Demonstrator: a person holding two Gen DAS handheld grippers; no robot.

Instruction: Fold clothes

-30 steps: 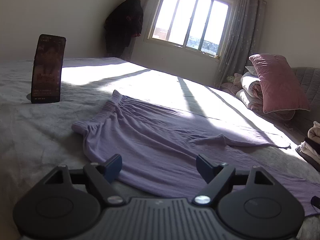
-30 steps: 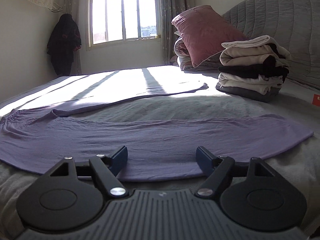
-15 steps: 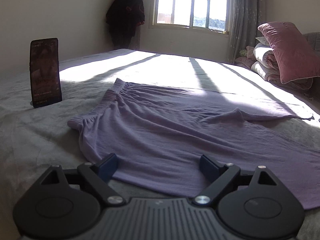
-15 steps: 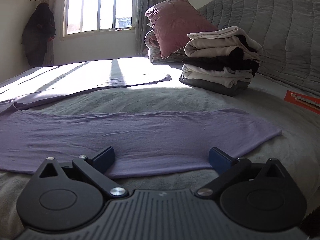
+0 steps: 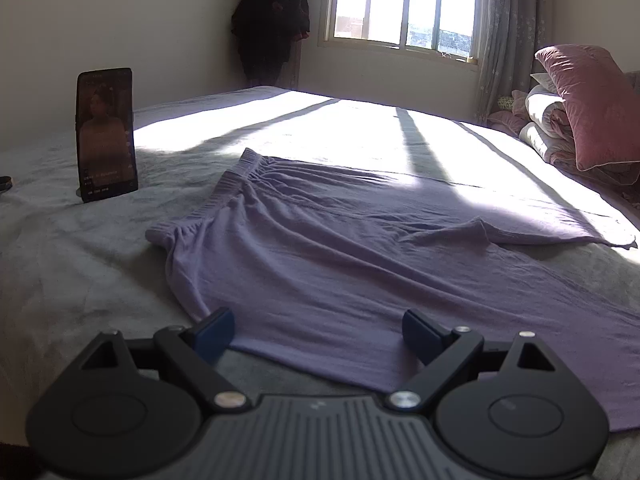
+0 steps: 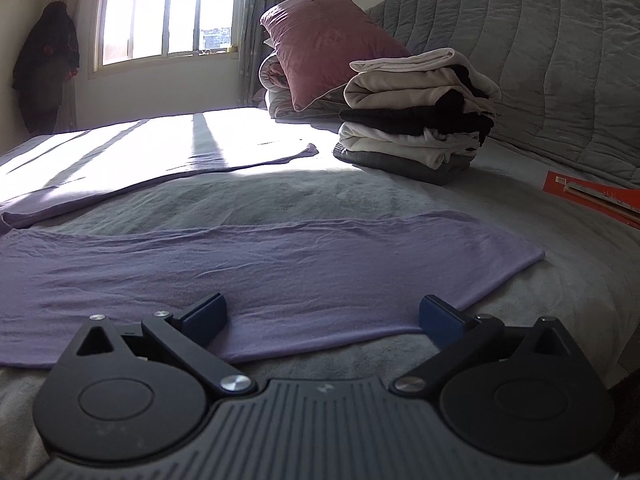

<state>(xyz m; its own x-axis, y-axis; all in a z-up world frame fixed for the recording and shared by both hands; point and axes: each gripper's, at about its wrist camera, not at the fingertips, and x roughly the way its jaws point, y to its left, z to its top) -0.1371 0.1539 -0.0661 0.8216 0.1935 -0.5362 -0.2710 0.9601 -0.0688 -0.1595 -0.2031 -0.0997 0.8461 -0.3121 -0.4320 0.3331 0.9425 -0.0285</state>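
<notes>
Lilac trousers point(image 5: 340, 248) lie spread flat on the grey bed, waistband to the left and both legs running right. My left gripper point(image 5: 318, 334) hovers open over the near edge by the waist end, nothing between its blue fingers. In the right wrist view the near trouser leg point(image 6: 280, 264) stretches across, with its hem at the right. Over that leg's near edge my right gripper point(image 6: 324, 318) stands wide open, the cloth lying under it but not pinched.
A phone point(image 5: 106, 134) stands upright on the bed at the left. A pile of folded clothes point(image 6: 416, 116) sits by the quilted headboard point(image 6: 560, 60), with a pink pillow point(image 6: 324, 44) on rolled bedding behind. An orange box point(image 6: 592, 196) lies at the right.
Both grippers' jaws have spread wider. Both views have swung: the left one toward the waistband and phone, the right one toward the hem and the clothes pile.
</notes>
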